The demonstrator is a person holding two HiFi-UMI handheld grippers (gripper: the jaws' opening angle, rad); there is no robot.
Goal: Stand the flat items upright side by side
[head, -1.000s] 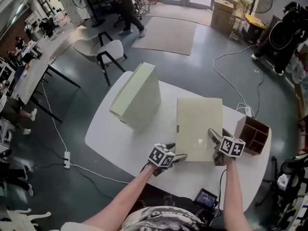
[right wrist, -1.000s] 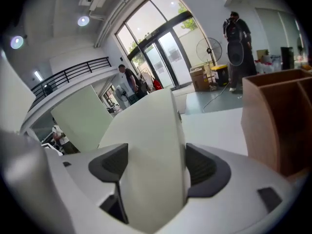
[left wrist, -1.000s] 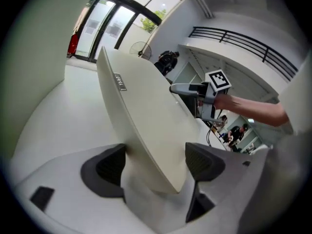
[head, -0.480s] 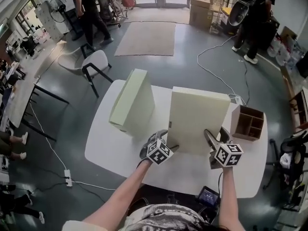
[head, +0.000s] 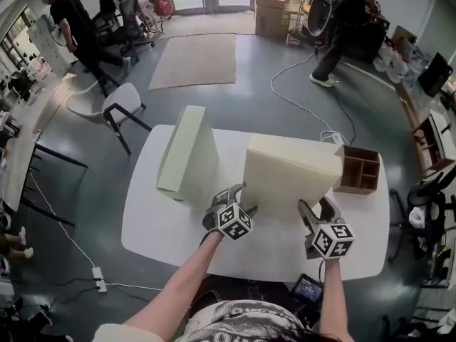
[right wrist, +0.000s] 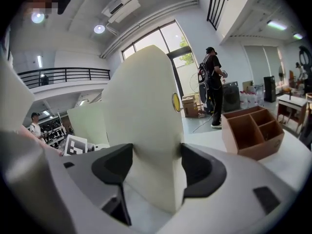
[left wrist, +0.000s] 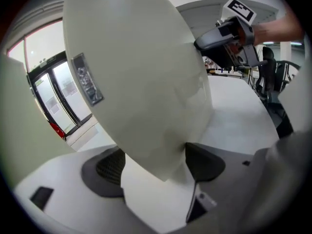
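cream panel (head: 288,180) held steeply tilted over the white bench (head: 164,226), apart from and right of the upright cream box (head: 187,155). left gripper (head: 241,199) jaws clamp the panel's near-left corner. right gripper (head: 317,209) jaws, just closing in, grip its near-right edge.

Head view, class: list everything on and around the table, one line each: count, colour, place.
Table: one, white, centre of the floor.
Upright box: one, pale green, standing on the table's left.
Tilted box: one, pale green, tipped up at the table's middle.
Organiser: one, brown, compartmented, table's far right.
Screen device: one, dark, below the table's near edge.
Chair: one, white with black legs, floor far left.
Rug: one, beige, floor beyond the table.
Left gripper: one, grey, clamped on the tilted box's near left corner.
Right gripper: one, grey, fingers have just been closing, now on its near right edge.
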